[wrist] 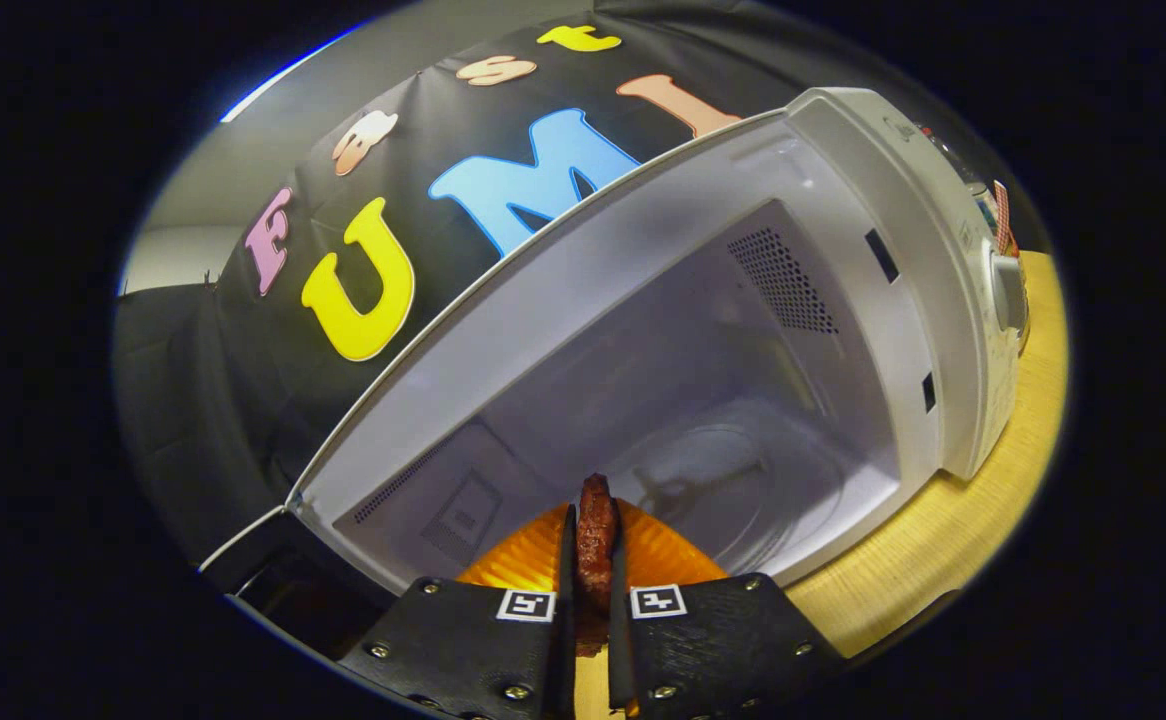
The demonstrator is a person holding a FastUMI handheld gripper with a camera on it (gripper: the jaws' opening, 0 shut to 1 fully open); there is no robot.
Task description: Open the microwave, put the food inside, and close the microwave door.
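Note:
A white microwave (903, 230) stands open on a wooden table, its cavity right ahead of me. The glass turntable (743, 480) lies on the cavity floor beyond my fingers. My gripper (591, 560) is shut on a dark reddish-brown piece of food (597, 525), which stands up between the two fingers. An orange ribbed plate or cup (523, 560) spreads out beneath the food, at the mouth of the cavity. The open door (273, 560) hangs at the cavity's left side, mostly hidden in the dark.
The microwave's control panel with a knob (1008, 290) is on the right of the cavity. The wooden table (953, 530) runs along below and right of the microwave. Vent holes (783, 280) mark the cavity's back wall.

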